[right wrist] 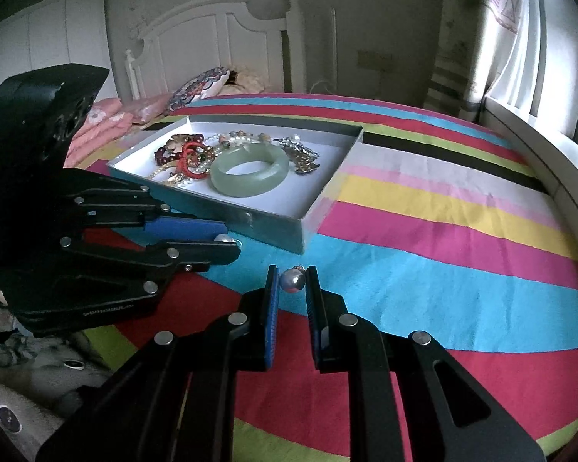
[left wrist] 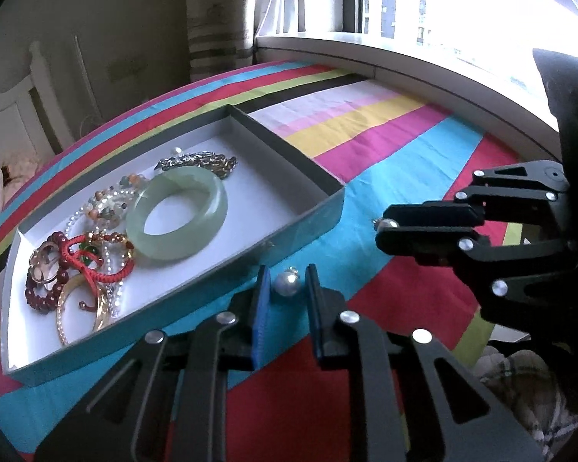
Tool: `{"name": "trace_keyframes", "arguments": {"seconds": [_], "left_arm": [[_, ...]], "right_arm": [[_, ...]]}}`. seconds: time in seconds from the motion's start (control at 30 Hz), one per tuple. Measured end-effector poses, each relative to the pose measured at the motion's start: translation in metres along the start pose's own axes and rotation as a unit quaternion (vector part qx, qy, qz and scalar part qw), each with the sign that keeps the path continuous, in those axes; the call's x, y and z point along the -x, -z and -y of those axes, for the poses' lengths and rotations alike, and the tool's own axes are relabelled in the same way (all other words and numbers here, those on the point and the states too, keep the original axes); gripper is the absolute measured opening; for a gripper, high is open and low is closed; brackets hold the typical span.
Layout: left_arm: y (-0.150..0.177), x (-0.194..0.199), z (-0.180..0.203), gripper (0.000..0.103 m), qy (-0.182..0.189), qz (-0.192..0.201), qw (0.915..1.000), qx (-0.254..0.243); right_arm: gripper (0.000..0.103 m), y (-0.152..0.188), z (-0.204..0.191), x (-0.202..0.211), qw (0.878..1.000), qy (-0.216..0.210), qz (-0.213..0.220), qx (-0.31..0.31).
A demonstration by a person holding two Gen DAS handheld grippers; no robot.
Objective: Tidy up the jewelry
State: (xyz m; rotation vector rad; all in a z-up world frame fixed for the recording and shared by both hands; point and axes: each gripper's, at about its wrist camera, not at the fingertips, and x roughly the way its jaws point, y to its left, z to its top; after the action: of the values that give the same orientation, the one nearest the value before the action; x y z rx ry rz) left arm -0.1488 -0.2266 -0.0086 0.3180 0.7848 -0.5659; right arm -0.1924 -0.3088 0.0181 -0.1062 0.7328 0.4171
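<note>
Two claws are each pinching a pearl: left claw gripping its pearl, right claw gripping another, box lying ahead-left of both.

pale green bangle, striped bedspread

Two grippers, two pearl pendants and one open jewelry box on a striped bedspread.

One pearl pendant sits between the fingertips of the left gripper; the second pearl pendant sits at the tips of the right gripper. One shallow box lies just beyond both grippers and holds one green jade bangle, one red cord bracelet, one dark red bead bracelet and a tangle of beaded strands too knotted to count.
</note>
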Motion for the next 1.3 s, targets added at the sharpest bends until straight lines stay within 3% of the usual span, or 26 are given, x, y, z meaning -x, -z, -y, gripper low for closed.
{"name": "trace_keyframes", "arguments": {"seconds": [0.27,0.43,0.63,0.93,1.3], "left_arm": [[0.002,0.0,0.006,0.013,0.0,0.009,0.9998,-0.015],[0.011,0.011,0.001,0.013,0.014,0.023,0.9996,-0.002],[0.013,0.033,-0.009,0.013,0.004,0.054,0.9984,0.015],[-0.012,0.048,-0.018,0.013,-0.002,0.081,0.9966,0.016],[-0.046,0.035,-0.037,0.013,0.002,0.079,0.9962,0.037]], "right_arm": [[0.015,0.002,-0.001,-0.002,1.0,-0.003,-0.003,-0.001],[0.015,0.002,-0.002,-0.001,1.0,-0.002,0.0,0.0],[0.015,-0.002,-0.005,0.003,1.0,0.0,0.011,0.002],[0.015,-0.023,-0.013,0.002,0.999,0.008,0.024,0.028],[0.015,-0.051,-0.015,-0.018,0.998,0.023,0.022,0.047]]}}
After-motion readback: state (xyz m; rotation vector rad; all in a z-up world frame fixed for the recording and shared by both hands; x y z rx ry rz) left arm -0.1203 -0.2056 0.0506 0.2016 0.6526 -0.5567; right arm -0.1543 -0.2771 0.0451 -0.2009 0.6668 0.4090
